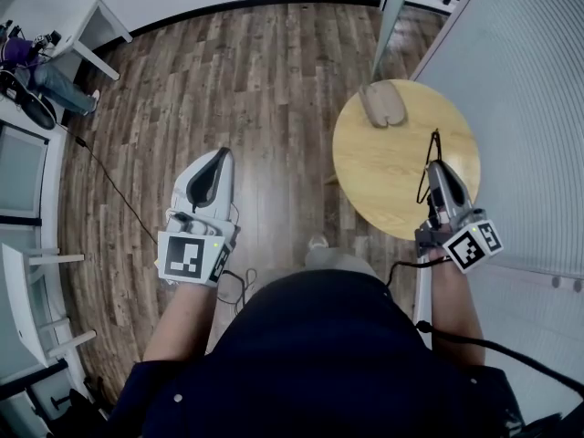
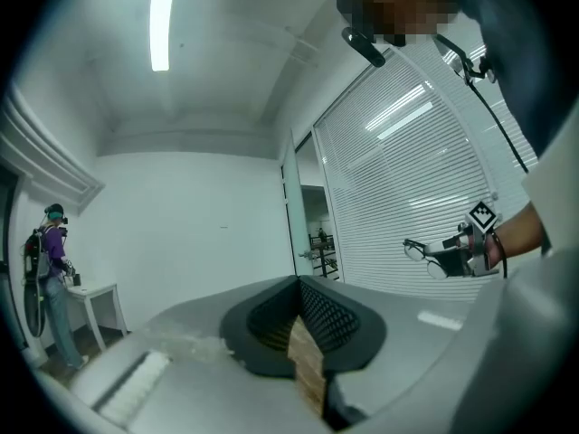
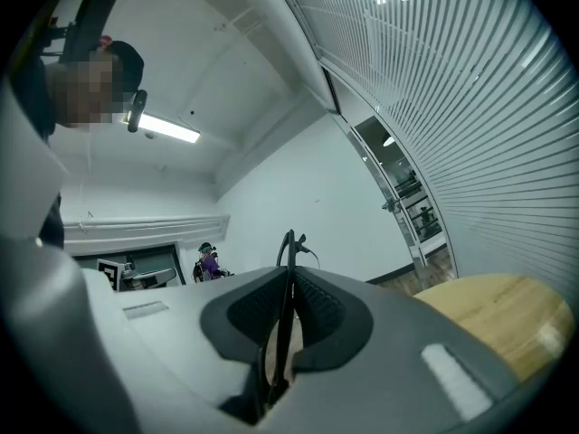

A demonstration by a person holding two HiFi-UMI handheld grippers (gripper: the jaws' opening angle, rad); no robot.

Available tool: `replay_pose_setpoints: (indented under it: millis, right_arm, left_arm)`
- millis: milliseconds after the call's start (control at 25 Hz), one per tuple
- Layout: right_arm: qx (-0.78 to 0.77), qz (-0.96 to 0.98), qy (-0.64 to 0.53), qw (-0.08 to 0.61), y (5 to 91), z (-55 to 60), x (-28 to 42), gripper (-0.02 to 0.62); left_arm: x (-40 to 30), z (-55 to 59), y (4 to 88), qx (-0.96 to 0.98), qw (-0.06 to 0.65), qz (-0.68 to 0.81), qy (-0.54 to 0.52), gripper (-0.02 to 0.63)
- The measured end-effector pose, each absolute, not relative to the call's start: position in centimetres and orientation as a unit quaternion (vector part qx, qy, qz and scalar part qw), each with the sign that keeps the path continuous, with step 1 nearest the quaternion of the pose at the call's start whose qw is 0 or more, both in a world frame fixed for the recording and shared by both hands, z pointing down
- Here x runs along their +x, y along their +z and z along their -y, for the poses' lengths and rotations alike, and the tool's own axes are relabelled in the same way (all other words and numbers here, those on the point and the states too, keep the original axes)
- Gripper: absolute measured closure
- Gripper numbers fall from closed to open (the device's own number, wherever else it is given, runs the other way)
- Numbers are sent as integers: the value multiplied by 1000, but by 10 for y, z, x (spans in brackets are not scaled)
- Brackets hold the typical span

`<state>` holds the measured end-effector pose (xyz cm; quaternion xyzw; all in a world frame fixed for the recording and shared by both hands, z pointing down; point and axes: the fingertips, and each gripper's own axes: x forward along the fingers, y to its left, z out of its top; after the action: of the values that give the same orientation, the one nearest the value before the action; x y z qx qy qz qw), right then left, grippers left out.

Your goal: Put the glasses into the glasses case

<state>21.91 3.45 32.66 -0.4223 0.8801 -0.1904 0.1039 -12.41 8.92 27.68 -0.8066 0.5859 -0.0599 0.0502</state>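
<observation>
A tan glasses case (image 1: 383, 104) lies shut near the far edge of the round wooden table (image 1: 383, 181). Over the table's right side, my right gripper (image 1: 435, 164) is shut on the black glasses (image 1: 426, 166), which hang from its tip. In the right gripper view the thin black frame (image 3: 289, 242) stands upright, pinched between the pads (image 3: 312, 301). My left gripper (image 1: 219, 156) hovers over the wooden floor, left of the table, shut with nothing in it. The left gripper view shows its jaws meeting (image 2: 298, 307), and the glasses (image 2: 420, 250) far off to the right.
A slatted wall (image 1: 520, 108) runs close along the table's right side. A black cable (image 1: 109, 182) trails across the floor on the left. White furniture (image 1: 87, 33) and another person (image 1: 36, 67) are at the far left. The table edge (image 3: 507, 319) shows low right.
</observation>
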Motion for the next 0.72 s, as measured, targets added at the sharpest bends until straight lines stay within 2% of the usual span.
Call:
replay_pose_setpoints:
  millis: [720]
  right_arm:
    - [-435,-871,-210,90,351,67,206,565]
  left_arm:
    - [-134,22,286,-819,35,-569,-74,603]
